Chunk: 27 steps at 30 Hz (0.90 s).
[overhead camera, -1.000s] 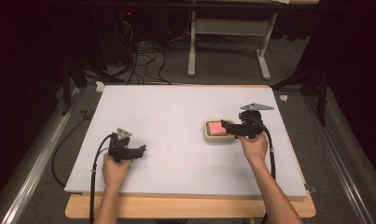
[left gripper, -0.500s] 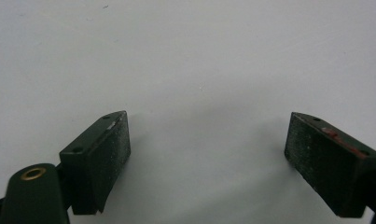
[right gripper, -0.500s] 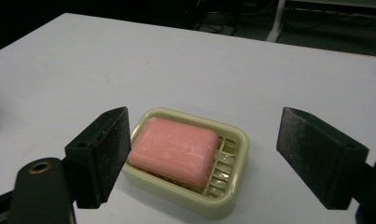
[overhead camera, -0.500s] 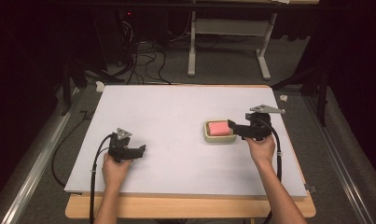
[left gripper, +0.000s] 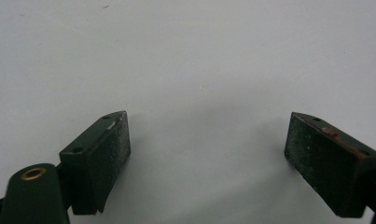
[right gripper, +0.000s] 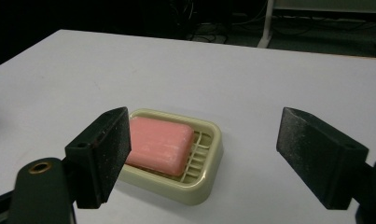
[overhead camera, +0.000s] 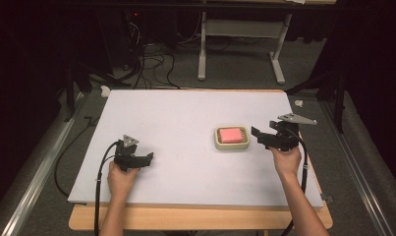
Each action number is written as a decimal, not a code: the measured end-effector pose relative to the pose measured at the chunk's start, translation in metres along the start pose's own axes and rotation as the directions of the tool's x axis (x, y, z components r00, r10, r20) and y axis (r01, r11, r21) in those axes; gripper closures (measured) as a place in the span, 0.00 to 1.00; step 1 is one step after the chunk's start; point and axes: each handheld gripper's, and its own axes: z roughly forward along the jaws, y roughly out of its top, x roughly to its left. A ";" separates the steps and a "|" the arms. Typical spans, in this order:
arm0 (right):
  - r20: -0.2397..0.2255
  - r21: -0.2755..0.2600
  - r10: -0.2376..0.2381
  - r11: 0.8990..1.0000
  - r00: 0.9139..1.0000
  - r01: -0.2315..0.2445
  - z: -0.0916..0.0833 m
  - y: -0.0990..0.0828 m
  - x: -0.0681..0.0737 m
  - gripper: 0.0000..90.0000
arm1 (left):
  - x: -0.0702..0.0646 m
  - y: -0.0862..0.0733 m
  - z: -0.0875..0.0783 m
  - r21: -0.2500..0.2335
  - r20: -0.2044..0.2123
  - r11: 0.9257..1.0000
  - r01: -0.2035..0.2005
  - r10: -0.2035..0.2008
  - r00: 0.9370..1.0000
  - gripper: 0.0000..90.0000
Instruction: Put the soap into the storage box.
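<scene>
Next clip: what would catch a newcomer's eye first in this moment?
The pink soap bar stands out, lying in a cream soap dish right of centre on the white table. Just to its right, the right gripper points at the dish with its jaws wide open and holding nothing. The left gripper sits near the table's front left, also open, over bare surface.

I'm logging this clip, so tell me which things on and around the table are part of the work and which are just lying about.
Part of the work:
- pink soap bar, lying in the dish
- cream soap dish
- right gripper, open, facing the dish
- left gripper, open, over bare table

Just lying about:
- small white scrap at the table's far right corner
- cables on the floor
- white frame legs behind the table
</scene>
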 end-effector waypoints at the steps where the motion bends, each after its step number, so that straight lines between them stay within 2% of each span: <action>1: 0.002 0.000 0.000 1.000 1.000 0.000 -0.003 -0.001 -0.002 0.20 | 0.000 0.000 0.000 0.000 0.000 1.000 0.000 0.000 1.000 0.16; 27: 0.022 -0.061 0.042 0.997 0.999 -0.041 -0.040 -0.017 -0.026 0.22 | 0.000 0.000 0.000 0.001 -0.001 1.000 -0.001 0.001 1.000 0.16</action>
